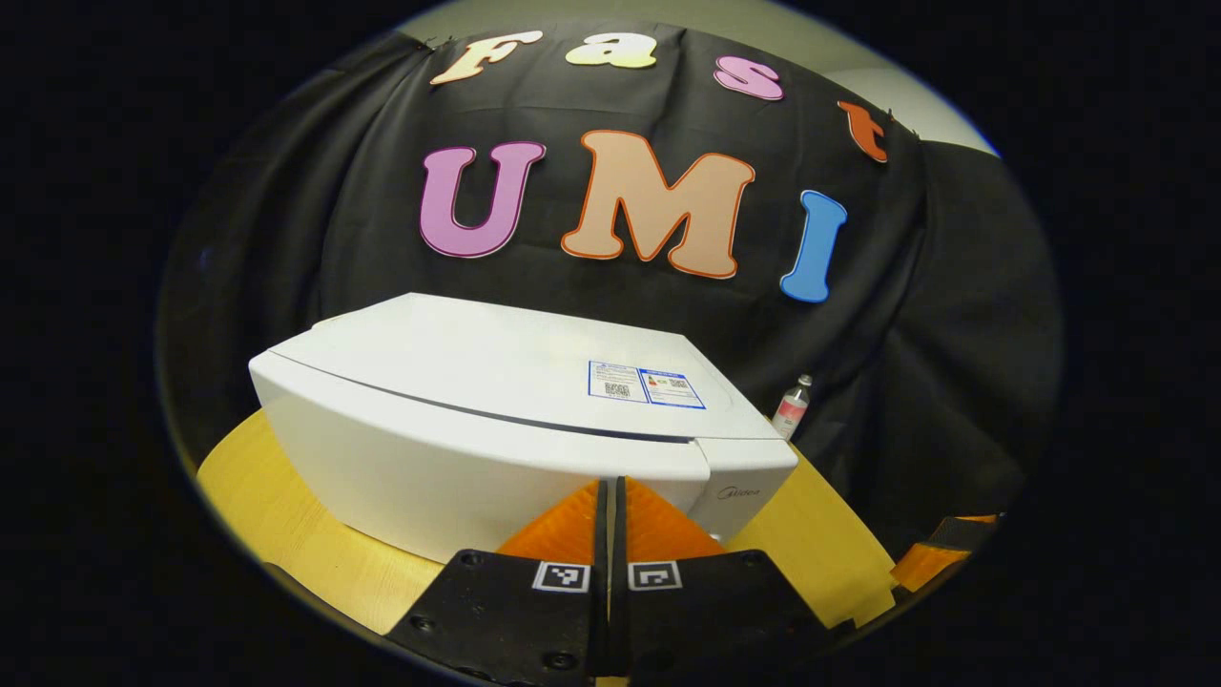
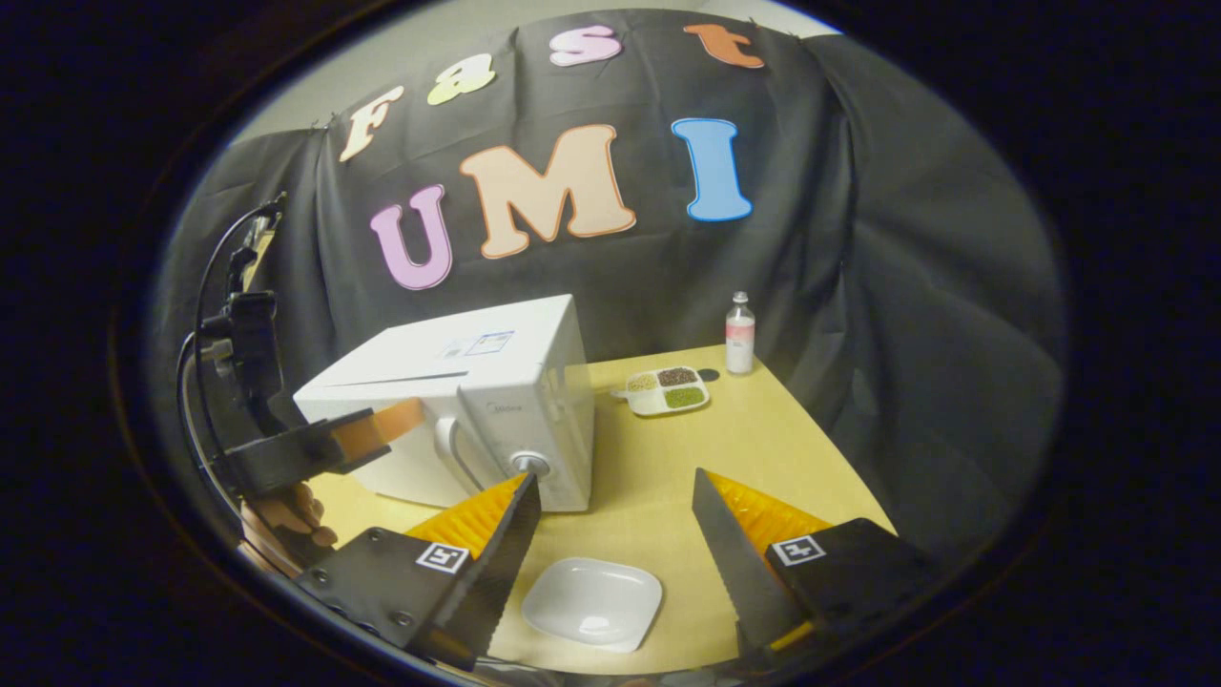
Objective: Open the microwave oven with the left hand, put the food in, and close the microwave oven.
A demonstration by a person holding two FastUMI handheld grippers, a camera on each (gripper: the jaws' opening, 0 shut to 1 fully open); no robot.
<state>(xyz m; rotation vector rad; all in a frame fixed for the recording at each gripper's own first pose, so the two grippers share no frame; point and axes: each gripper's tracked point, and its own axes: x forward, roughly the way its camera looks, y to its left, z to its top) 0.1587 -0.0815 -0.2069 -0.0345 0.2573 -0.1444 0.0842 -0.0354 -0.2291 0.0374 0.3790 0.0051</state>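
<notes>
The white microwave [image 1: 496, 420] stands on the wooden table with its door closed. In the right gripper view its door handle [image 2: 448, 450] and knob [image 2: 529, 465] face me. My left gripper [image 1: 610, 487] is shut with nothing between its fingers, hovering just before the top front edge of the microwave. The right gripper view shows that left gripper [image 2: 377, 426], held by a hand [image 2: 286, 515], at the door's upper left. My right gripper [image 2: 615, 482] stands open above an empty white dish [image 2: 591, 601]. A divided food tray [image 2: 668, 389] lies behind the microwave's right side.
A small clear bottle [image 2: 739, 334] stands at the back of the table [image 2: 763, 448], close to the black cloth wall; it shows too in the left gripper view as the bottle [image 1: 792, 405]. Cables hang from the left gripper's mount [image 2: 238, 324].
</notes>
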